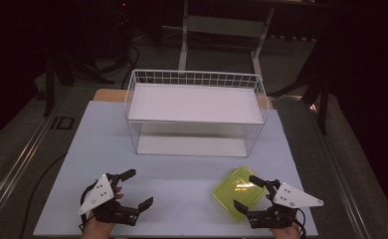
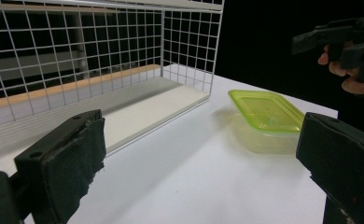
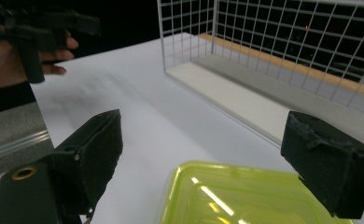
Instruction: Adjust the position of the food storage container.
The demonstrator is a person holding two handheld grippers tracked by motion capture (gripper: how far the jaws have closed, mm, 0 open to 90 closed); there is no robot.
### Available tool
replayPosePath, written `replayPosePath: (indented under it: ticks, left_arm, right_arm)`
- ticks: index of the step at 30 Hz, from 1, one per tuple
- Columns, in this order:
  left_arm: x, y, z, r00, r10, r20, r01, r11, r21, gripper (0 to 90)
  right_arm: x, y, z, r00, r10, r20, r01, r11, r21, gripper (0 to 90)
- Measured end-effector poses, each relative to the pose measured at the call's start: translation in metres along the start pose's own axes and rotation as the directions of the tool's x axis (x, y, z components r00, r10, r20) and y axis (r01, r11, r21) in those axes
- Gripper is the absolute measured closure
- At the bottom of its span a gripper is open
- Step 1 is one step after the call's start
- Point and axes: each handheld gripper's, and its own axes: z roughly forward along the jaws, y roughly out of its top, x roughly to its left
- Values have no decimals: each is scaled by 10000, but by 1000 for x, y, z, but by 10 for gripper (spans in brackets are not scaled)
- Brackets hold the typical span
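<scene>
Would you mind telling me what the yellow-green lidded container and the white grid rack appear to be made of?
The yellow-green lidded container looks like translucent glossy plastic: light glints off its lid and its pale base shows through. The white grid rack seems to be thin coated metal wire, with matte white shelf panels, material unclear.

My table (image 1: 182, 184) reads pale, bluish white under dim light. On it sits a white wire rack (image 1: 196, 110), its sides a fine square grid, its two shelves plain white. Nearer me than the rack, toward its right end, lies a translucent yellow-green lidded container (image 1: 238, 192). My left gripper (image 1: 139, 189) and right gripper (image 1: 245, 192) are black, each topped by a whitish grey three-cornered plate. Behind the rack runs a tan wooden strip (image 2: 96, 80); beyond that, darkness.
</scene>
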Motion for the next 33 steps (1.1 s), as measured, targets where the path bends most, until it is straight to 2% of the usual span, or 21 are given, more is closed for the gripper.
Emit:
replayPosePath:
  ticks: [5,6,9,10,13,15,18,19,20,22,25,28,30,33]
  left_arm:
    - [-1,0,1,10000,6,4,-6,10000,92,23]
    - [-1,-1,2,10000,-10,37,10,10000,93,23]
    - [-1,-1,2,10000,47,53,-48,9999,119,23]
    - [-2,-1,3,10000,40,46,-41,9999,124,23]
    - [-2,-1,3,10000,56,70,-57,9999,145,23]
    - [-2,-1,3,9999,58,87,-59,9999,126,23]
    - [-3,-1,4,9999,99,108,-101,9998,155,23]
    - [-3,-1,4,9999,100,120,-102,9998,151,23]
    - [-3,-1,4,9999,91,142,-93,9998,162,23]
    - [-2,-1,5,9999,82,152,-85,9998,188,23]
    - [-2,-1,6,9999,24,169,-27,9998,175,23]
    - [-2,-1,6,9998,40,170,-43,9998,192,23]
    - [-3,-1,6,9998,48,187,-52,9998,177,23]
    - [-3,-1,7,9998,56,212,-60,9998,204,23]
  right_arm:
    - [2,9,-2,9999,-151,63,152,9998,-141,125]
    - [-1,15,-3,10000,-52,-20,52,10000,-43,125]
    - [-9,18,-2,10000,84,-34,-83,9999,150,125]
    - [-12,18,-2,10000,47,-5,-47,9999,163,129]
    - [-23,15,0,9997,58,253,-75,9978,661,149]
    - [-33,11,-1,9987,296,407,-326,9966,757,238]
    - [-47,5,-2,9951,-5,993,-130,9907,1351,376]
    - [-52,2,-3,9936,-60,1125,-107,9889,1480,466]
    - [-56,-2,-3,9919,-130,1264,-80,9864,1642,502]
    - [-66,-9,-3,9894,15,1455,-293,9815,1890,623]
    - [-81,-21,-3,9811,181,1929,-598,9753,2126,747]
    - [-93,-34,-2,9718,115,2355,-750,9619,2628,861]
    - [-101,-42,-3,9656,46,2600,-834,9525,2928,898]
    - [-110,-54,-5,9606,240,2768,-1154,9407,3190,900]
